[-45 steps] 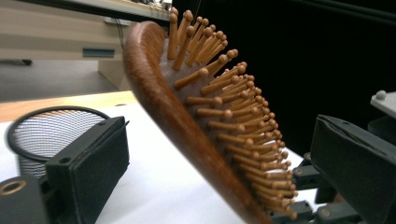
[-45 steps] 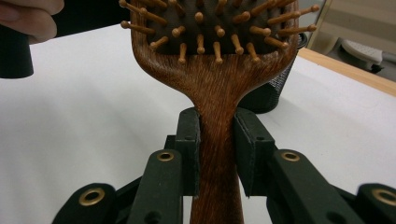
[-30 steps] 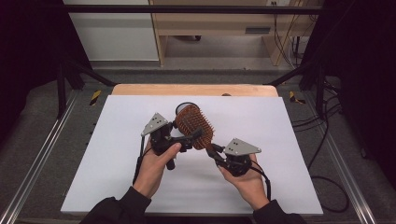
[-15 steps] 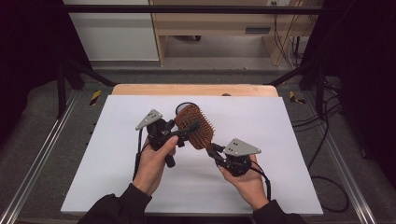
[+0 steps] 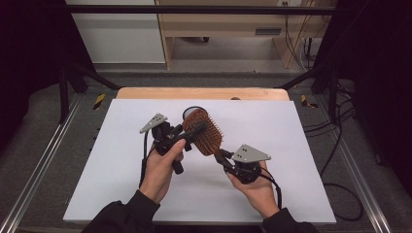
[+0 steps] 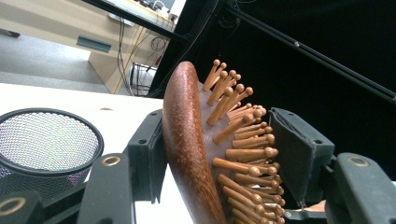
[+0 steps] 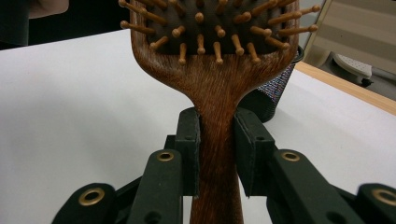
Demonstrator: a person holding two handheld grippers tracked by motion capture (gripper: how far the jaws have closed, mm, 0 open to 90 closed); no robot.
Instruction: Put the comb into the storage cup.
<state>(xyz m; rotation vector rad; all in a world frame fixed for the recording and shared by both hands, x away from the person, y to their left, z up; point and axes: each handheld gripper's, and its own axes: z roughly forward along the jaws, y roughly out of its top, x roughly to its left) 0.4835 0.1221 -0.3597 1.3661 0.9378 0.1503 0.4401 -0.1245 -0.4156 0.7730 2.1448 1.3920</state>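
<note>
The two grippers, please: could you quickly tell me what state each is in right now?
Left gripper: jaws just been closing around the hairbrush head, one on its back, one at the bristle tips.
Right gripper: closed on the brush handle.

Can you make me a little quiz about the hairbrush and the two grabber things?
1. Which part of the wooden hairbrush does the right gripper clamp?
2. True or false: the black mesh cup lies on its side.
3. What sits between the left gripper's jaws: A) the mesh cup, B) the brush's head, C) nothing?

Key:
1. The handle, just below the head.
2. False, it stands upright on the white table.
3. B; one pad lies against the wooden back, the other faces the bristle tips, and the jaws have just been closing.
</note>
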